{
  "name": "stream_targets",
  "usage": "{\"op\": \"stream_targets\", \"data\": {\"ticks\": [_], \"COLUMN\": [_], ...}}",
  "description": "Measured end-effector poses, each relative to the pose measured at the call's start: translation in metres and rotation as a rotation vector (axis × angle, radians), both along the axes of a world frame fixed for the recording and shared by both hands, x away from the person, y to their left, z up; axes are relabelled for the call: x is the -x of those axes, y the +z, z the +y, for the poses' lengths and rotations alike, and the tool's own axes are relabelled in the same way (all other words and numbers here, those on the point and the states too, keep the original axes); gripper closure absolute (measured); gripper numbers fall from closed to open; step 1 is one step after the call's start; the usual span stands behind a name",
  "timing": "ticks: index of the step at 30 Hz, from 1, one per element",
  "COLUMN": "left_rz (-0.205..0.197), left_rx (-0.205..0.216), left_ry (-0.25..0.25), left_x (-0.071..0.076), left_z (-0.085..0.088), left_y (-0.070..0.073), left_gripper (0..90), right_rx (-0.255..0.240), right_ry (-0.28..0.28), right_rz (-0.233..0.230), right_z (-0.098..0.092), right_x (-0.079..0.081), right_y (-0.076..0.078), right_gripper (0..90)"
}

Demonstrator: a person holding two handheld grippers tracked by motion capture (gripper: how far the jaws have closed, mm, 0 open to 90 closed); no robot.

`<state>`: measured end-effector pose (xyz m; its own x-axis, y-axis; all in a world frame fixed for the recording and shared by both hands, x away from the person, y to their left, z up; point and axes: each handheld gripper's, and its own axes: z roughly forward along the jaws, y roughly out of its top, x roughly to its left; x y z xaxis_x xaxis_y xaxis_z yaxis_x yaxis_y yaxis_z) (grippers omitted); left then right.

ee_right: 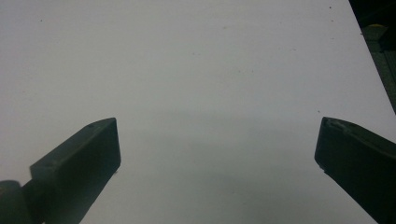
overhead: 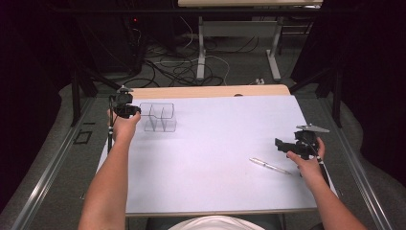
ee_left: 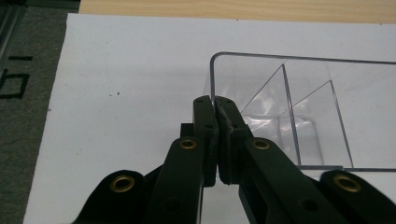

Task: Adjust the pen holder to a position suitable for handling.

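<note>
Two things matter here: a clear divided box [overhead: 159, 117] at the far left of the white surface [overhead: 215, 158], and a pen [overhead: 269, 166] lying near the right front. The left gripper [overhead: 135, 110] is clenched on the box's near-left wall, one jaw inside and one outside (the left gripper view shows the thin clear wall [ee_left: 212, 79] pinched between them). The right gripper [overhead: 280, 144] is released, jaws spread wide over bare surface, and holds nothing. The pen lies just beside it, slightly nearer the person and to the gripper's left, well apart from the box. Its long axis runs diagonally, from the middle of the surface toward the right front corner. The right hand [overhead: 309, 163] is plainly the nearer one, so I judge the pickup falls to it, with the jaws turned across that diagonal.
</note>
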<state>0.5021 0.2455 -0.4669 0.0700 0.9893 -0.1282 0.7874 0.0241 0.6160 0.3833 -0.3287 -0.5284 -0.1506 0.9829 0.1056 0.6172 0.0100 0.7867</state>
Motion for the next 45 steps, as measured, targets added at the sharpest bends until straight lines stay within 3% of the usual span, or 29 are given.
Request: {"op": "stream_targets", "data": {"ticks": [2,9,14,22,31,33,39,45], "left_rz": [0.0,0.002,-0.012,0.012,0.037,0.027,0.013,-0.073], "left_rx": [0.024,0.031,0.018,0.036,0.051,0.056,0.142,0.173], "left_ry": [0.017,0.029,0.012,-0.02,-0.009,-0.01,-0.026,-0.024], "left_x": [0.005,0.023,0.041,0.069,0.079,0.079,0.082,0.088], "left_z": [0.002,0.008,0.011,0.01,0.01,0.012,0.021,0.03], "left_y": [0.0,0.002,0.004,0.004,0.002,0.001,-0.002,0.005], "left_gripper": [88.9,88.7,88.8,88.8,87.6,87.2,81.0,75.8], "right_rx": [-0.002,0.0,0.0,-0.002,-0.001,0.0,0.0,-0.004], "right_ry": [0.0,0.002,-0.002,0.001,0.002,0.003,0.004,0.002], "right_rz": [0.002,-0.001,-0.003,0.0,-0.001,-0.002,-0.004,-0.011], "right_z": [0.0,0.0,0.0,0.001,0.002,0.001,0.001,0.0], "right_x": [0.0,0.0,0.0,0.0,0.0,0.0,0.0,0.0], "right_y": [0.0,0.0,0.0,0.0,0.0,0.0,0.001,0.002], "right_gripper": [0.0,0.0,0.0,0.0,0.0,0.0,0.0,0.0]}}
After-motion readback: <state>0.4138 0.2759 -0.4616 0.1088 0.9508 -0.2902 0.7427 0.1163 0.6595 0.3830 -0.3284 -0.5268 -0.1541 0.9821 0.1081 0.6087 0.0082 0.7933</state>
